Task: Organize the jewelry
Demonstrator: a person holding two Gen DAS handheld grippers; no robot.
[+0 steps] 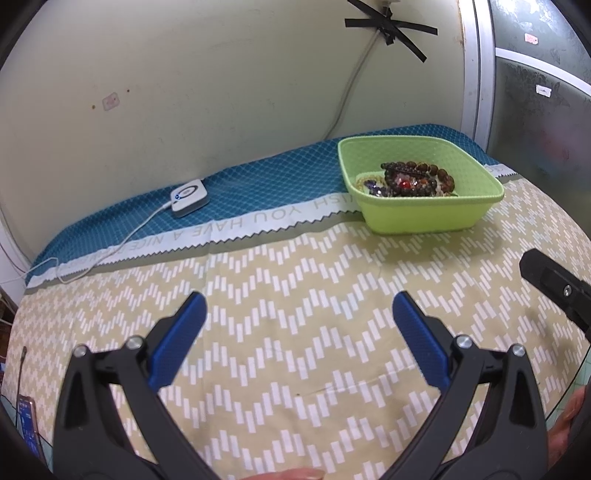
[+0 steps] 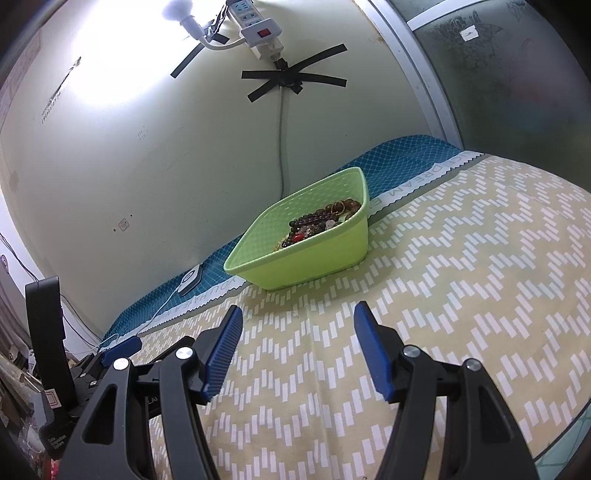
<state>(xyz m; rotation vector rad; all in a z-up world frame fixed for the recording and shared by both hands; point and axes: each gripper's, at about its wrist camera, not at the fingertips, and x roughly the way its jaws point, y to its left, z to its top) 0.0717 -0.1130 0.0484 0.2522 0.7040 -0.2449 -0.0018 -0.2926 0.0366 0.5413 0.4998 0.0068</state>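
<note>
The table (image 1: 295, 295) under its zigzag-patterned cloth lies bare in front of me. I judge that space is kept free for sorting. At its far side stands the green basket (image 1: 424, 218), with the jewelry (image 1: 413, 179) heaped inside so nothing strays. My left hand-held gripper (image 1: 299, 306) and right hand-held gripper (image 2: 298, 321) both hover well short of it, spread wide and grasping nothing.

Domestic room: a desk (image 1: 295, 280) draped in patterned cloths against a scuffed painted wall (image 2: 147, 147), with a taped-up power strip (image 2: 255, 26) and frosted glass door (image 2: 491, 74).
</note>
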